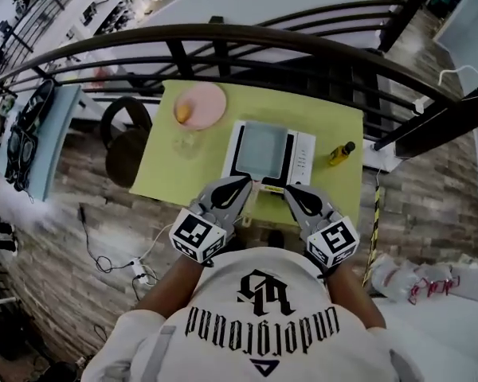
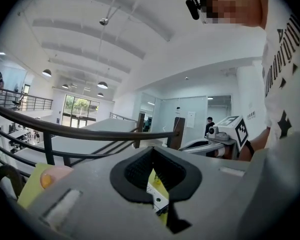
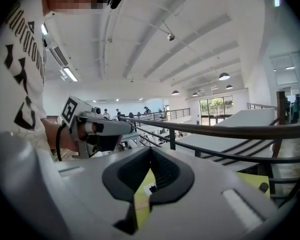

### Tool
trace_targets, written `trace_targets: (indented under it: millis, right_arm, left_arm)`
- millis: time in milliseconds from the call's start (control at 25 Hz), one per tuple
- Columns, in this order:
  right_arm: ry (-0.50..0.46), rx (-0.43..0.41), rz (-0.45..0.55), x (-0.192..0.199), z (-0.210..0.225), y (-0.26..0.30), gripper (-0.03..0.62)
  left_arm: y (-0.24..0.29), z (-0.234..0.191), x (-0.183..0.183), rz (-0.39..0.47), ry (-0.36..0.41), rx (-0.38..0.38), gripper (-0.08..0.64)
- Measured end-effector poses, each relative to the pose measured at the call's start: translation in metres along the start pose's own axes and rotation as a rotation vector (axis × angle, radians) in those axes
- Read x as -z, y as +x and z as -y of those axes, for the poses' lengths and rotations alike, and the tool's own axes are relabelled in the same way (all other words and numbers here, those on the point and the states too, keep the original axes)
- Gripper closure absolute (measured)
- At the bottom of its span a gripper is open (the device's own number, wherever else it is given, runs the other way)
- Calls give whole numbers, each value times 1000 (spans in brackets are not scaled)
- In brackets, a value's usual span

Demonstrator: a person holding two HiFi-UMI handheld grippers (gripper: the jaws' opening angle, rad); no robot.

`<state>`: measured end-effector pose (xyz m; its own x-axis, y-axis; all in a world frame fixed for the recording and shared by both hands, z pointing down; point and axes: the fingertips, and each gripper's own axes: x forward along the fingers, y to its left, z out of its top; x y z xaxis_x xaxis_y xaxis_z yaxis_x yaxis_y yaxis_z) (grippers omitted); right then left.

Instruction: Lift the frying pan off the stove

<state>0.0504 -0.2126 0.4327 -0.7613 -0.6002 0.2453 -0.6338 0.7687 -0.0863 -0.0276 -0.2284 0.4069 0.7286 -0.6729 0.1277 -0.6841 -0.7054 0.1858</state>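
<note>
The person's white shirt (image 1: 255, 293) sat above the left gripper (image 1: 240, 184) and right gripper (image 1: 292, 192), both with jaws closed on nothing just short of the stove (image 1: 303, 154) on the green table (image 1: 334, 111), and the square frying pan (image 1: 263, 148) rested on that stove.

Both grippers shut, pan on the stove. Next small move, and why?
Probably open the left gripper: its fingers are shut and empty, just left of the handle of the grey square frying pan, which sits on the white stove, handle toward the person. The right gripper, also shut, is farther off.
</note>
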Motion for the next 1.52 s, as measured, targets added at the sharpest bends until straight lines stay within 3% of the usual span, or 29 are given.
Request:
trace_targets:
  millis: [440,600,840,1120,1240,1520]
  right_arm:
    - [90,100,-52,23,-37,41,591]
    - [127,131,-63,33,-45,50,590]
    - [235,183,-108,64,-37,50,589]
    - [347,121,-174,105,-35,57,554]
    - [419,77,-169,120,-33,64,502]
    - [595,13,-241,172,-32,68,423]
  left_arm:
    - [-15,-33,30,-91,-34,205,554]
    - [-21,-43,48,-129,-42,249,554]
    - [-14,-44,74,-187,-112,308,554]
    - [5,-39,107,-233,-256,383,552]
    - [12,-36,125,-277,-317,431,509]
    - [22,-46,185,-395,-466,399,436]
